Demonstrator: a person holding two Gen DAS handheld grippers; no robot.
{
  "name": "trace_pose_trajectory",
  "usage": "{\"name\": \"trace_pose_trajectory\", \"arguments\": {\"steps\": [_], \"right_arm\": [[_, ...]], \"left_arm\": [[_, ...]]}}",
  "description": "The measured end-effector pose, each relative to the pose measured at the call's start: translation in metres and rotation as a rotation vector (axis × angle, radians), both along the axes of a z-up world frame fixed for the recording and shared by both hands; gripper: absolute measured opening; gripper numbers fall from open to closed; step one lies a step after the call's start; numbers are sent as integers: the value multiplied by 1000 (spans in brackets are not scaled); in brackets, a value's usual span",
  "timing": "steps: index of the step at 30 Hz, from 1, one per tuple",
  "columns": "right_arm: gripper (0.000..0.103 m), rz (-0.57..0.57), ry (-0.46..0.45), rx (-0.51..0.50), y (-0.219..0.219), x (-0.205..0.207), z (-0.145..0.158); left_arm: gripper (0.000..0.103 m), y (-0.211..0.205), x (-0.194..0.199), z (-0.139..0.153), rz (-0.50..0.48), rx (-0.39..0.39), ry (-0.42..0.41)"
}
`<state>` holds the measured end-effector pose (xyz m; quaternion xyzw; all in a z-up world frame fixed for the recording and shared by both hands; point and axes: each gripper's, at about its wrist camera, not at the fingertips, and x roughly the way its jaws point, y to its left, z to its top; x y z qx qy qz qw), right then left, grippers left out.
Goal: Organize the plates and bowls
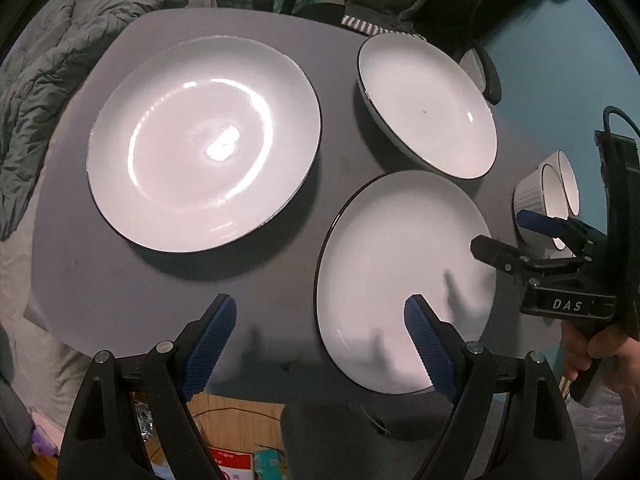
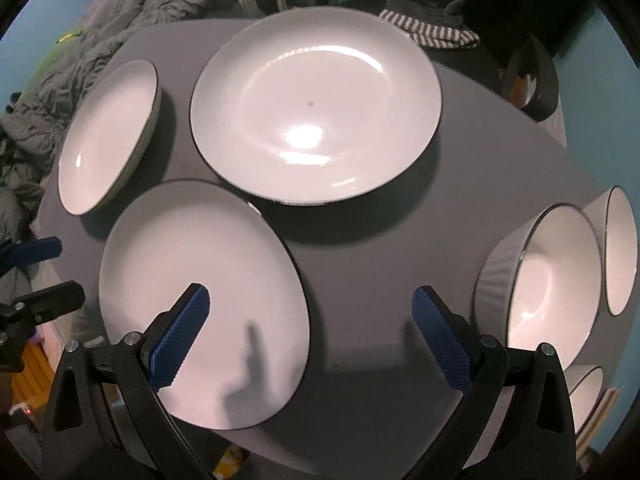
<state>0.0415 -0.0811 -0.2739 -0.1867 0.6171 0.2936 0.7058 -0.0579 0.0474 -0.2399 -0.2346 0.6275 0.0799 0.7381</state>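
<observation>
Three white dark-rimmed plates lie on a grey table (image 1: pixel 248 292). In the left wrist view: a large plate (image 1: pixel 204 142) at left, a second plate (image 1: pixel 426 104) at back right, a near plate (image 1: pixel 404 280) at front right. My left gripper (image 1: pixel 320 344) is open and empty, its right finger over the near plate's edge. The right gripper (image 1: pixel 500 234) shows at the right, open. In the right wrist view my right gripper (image 2: pixel 310 336) is open and empty above the near plate (image 2: pixel 200 300) and bare table. White ribbed bowls (image 2: pixel 548 280) stand at the right.
A second bowl (image 2: pixel 620 252) and a third bowl (image 2: pixel 584 392) stand by the table's right edge. A chair with dark clothes and a striped cloth (image 2: pixel 432 28) stands behind the table. Grey bedding (image 1: pixel 52 92) lies at the left.
</observation>
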Motion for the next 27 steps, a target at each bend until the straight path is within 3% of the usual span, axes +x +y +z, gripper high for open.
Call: {"name": "trace_pose_trajectory", "arguments": {"steps": [4, 11, 16, 22, 24, 27], "right_arm": [[99, 10, 13, 0, 0, -2, -11], [86, 30, 66, 7, 5, -5, -20], [75, 47, 107, 21, 6, -2, -24], [57, 40, 199, 61, 8, 9, -33], [47, 36, 233, 80, 8, 14, -35], [39, 34, 246, 81, 9, 12, -37]], "left_arm": [[88, -5, 2, -12, 18, -8, 19], [87, -4, 0, -20, 44, -22, 28], [74, 0, 0, -27, 64, -47, 42], [68, 3, 1, -29, 80, -61, 40], [67, -2, -1, -36, 93, -67, 39], [56, -1, -1, -40, 101, -86, 52]]}}
